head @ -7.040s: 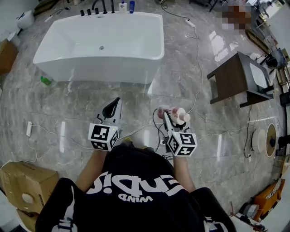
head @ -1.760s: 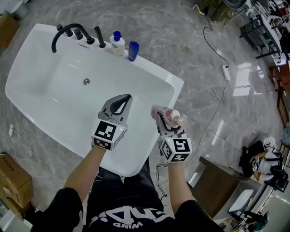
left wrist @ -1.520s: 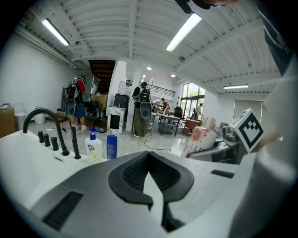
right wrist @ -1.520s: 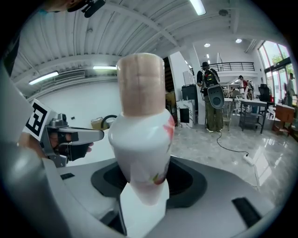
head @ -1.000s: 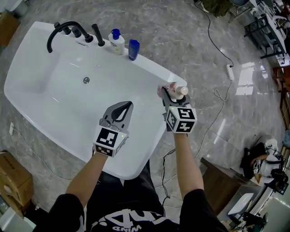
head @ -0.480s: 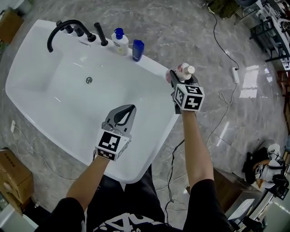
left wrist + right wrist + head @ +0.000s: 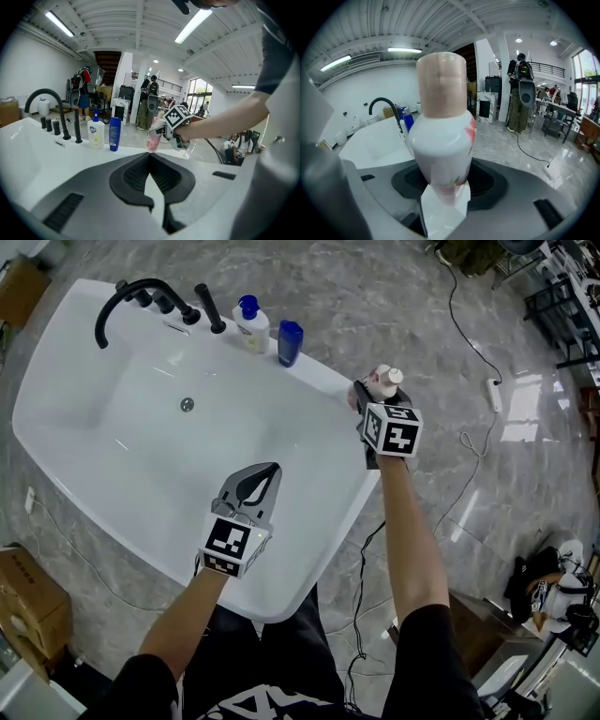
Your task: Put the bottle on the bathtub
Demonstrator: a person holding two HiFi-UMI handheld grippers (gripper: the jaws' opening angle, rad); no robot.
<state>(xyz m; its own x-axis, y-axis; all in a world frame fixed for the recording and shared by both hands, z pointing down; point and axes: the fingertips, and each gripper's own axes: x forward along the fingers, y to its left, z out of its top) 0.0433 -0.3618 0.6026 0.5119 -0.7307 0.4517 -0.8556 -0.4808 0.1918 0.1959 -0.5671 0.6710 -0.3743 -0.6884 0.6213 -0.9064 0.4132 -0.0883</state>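
Observation:
A white bottle with a pink print and a pale cap stands upright in my right gripper, which is shut on its lower body. It hangs at the far right corner of the white bathtub's rim; whether its base touches the rim I cannot tell. In the right gripper view the bottle fills the middle between the jaws of the right gripper. My left gripper is over the tub's basin, shut on nothing. In the left gripper view its tips meet, with the bottle beyond them.
On the tub's far rim stand a black faucet, a white pump bottle and a blue bottle. A cable and power strip lie on the marble floor to the right. A cardboard box sits at the lower left.
The person walked up to the tub. Over the last second my right gripper carried the bottle forward to the tub's far right rim corner; the left gripper shifted slightly.

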